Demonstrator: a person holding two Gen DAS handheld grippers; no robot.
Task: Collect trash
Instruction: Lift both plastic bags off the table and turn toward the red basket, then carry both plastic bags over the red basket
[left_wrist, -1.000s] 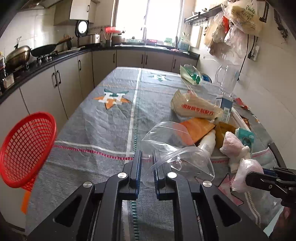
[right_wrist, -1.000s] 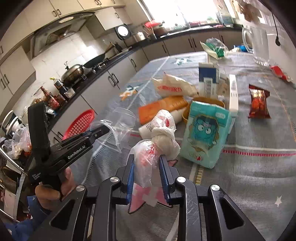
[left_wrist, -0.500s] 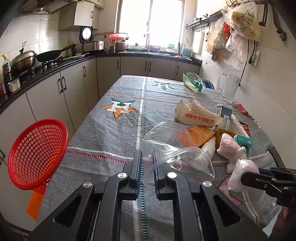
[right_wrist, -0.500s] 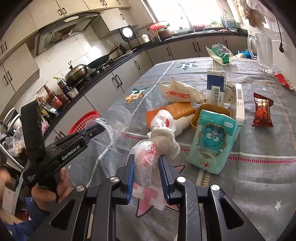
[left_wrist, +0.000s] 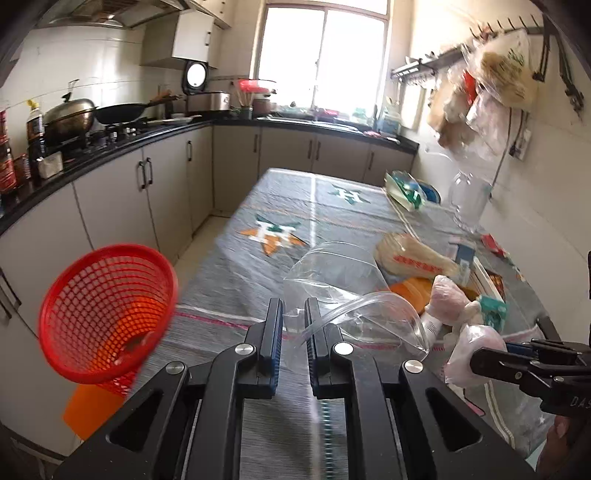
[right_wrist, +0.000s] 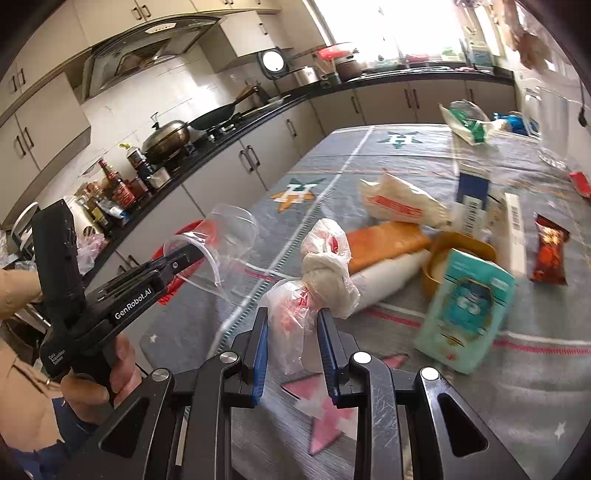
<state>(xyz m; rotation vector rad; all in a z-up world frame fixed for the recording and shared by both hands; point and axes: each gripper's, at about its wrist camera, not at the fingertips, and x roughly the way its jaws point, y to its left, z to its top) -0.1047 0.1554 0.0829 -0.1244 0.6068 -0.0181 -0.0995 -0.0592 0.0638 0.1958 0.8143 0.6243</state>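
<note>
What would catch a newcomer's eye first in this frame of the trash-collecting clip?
Probably the red mesh basket standing off the table's left edge, the brightest thing in the left wrist view. Next, the two loads: the left gripper pinches a crumpled clear plastic cup, and the right gripper clamps a knotted white plastic bag. Behind them, packets and boxes crowd the grey star-patterned tablecloth.

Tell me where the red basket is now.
In the left wrist view, the red basket is at the left, beside the table's left edge, in front of the grey cabinets.
</note>
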